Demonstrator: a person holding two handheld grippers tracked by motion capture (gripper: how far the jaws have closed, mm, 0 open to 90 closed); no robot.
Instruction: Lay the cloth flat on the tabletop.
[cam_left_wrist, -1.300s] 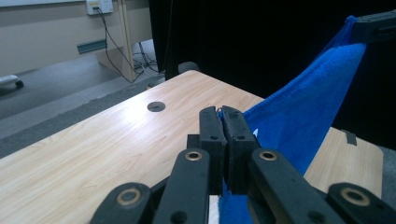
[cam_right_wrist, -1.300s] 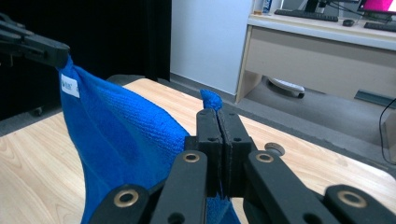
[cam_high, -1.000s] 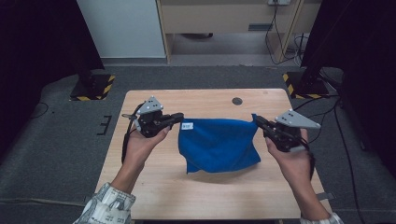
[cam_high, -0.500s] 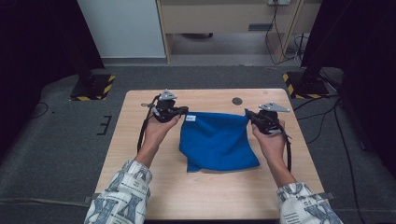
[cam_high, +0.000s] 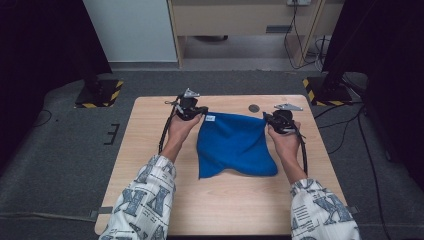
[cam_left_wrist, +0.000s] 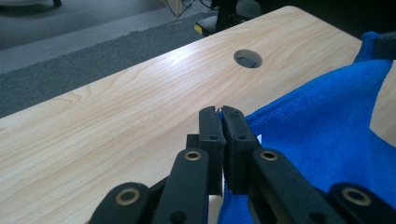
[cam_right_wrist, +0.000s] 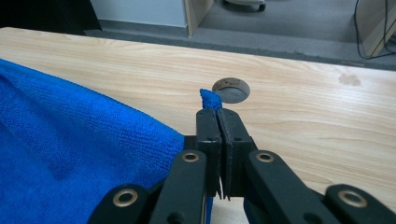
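Tools left (cam_high: 199, 111) and right (cam_high: 270, 120) each pinch a blue cloth (cam_high: 232, 145) corner; its white label (cam_high: 210, 118) is unreadable.

High view overhead facing forward, two tongs-mounted views close and low (sharing table hole (cam_left_wrist: 248, 58))

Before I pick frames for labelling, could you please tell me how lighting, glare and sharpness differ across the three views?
High view: soft overall, dark at both sides, the blue cloth evenly lit. Left gripper view: pale glare on the wooden table, floor behind blurred, left tool sharp. Right gripper view: right tool and cloth weave crisp, background floor soft, no glare.
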